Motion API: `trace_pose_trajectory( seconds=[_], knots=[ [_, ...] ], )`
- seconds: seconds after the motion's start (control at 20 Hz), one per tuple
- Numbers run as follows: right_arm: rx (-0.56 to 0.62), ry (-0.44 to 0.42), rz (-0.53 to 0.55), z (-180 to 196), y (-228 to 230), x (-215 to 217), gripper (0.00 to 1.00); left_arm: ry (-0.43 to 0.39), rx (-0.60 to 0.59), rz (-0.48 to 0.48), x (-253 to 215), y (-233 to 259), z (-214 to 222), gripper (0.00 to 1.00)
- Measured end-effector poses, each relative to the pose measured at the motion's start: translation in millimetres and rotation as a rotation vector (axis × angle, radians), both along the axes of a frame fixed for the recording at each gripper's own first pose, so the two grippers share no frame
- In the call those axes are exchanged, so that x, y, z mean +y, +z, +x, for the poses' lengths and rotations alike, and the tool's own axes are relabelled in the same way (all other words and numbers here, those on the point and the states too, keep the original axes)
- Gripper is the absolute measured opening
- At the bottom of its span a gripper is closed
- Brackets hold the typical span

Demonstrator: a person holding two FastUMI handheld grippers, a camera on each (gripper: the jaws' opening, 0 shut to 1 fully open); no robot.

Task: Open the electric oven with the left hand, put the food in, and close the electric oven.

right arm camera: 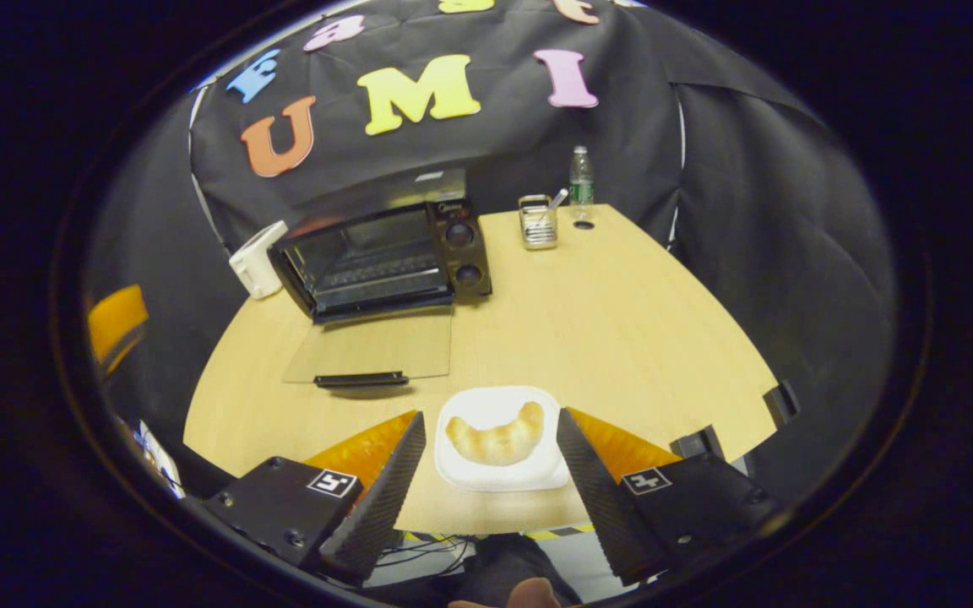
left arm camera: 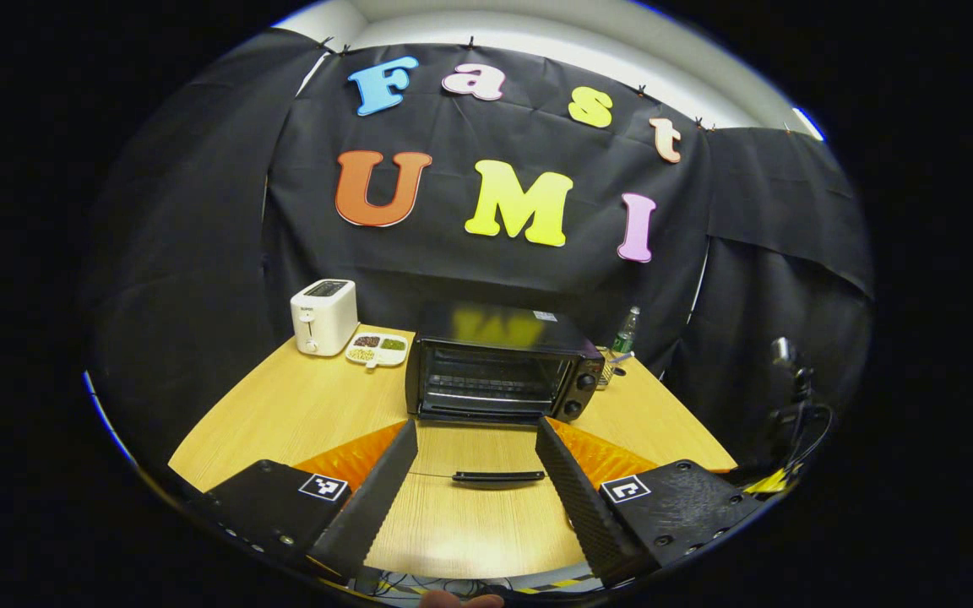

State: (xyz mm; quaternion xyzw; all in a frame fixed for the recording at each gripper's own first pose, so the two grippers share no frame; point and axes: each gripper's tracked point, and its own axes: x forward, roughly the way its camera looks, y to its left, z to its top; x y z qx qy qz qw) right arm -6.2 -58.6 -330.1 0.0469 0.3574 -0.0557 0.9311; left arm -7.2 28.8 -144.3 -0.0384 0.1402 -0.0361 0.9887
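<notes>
While the electric oven [left arm camera: 499,371] stands at the back of the wooden table [left arm camera: 301,405] with its glass door [left arm camera: 478,460] folded all the way down, the left gripper [left arm camera: 476,481] hovers in front of it with its fingers spread wide and nothing between them. In the left gripper view the door's dark handle [left arm camera: 497,477] lies flat just above the tabletop, between the two fingers [left arm camera: 372,498] but apart from both. The oven's cavity is open and its wire rack shows inside; two knobs [left arm camera: 579,394] sit one above the other on its right side. To the oven's left stand a white toaster [left arm camera: 323,316] and, just beside it, a white divided tray [left arm camera: 377,349] with small portions of food, too small to tell what kind. Behind the oven's right corner is a plastic bottle [left arm camera: 624,332].

In the right gripper view the right gripper [right arm camera: 491,460] is also spread apart, hanging over the near edge of the table. Between its fingers [right arm camera: 381,490], touching neither, sits a white plate [right arm camera: 499,481] carrying a croissant [right arm camera: 497,437], curved with its ends pointing away from the camera. The plate is well apart from the oven, which stands farther back and to the left with its lowered door reaching toward the plate's side of the table. A metal utensil holder [right arm camera: 538,221] stands near the bottle at the far edge.
</notes>
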Motion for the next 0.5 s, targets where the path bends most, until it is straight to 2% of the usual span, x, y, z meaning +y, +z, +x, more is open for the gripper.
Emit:
trace_pose_trajectory(
  seconds=[0.2,0.25,0.35,0.5],
  knots=[
    [0.115,-0.052,0.058,11,-56,-12,0.94,0.034,-0.025,0.01,-6,22,9,0.94],
    [0.14,-0.055,0.07,15,-65,-12,0.89,0.035,-0.02,0.017,-8,24,13,0.94],
    [0.179,-0.058,0.126,18,-80,-9,0.89,0.042,-0.007,0.036,-13,24,24,0.94],
    [0.218,-0.067,0.176,19,-95,-12,0.82,0.046,0.033,0.057,-24,21,38,0.94]
  ],
)
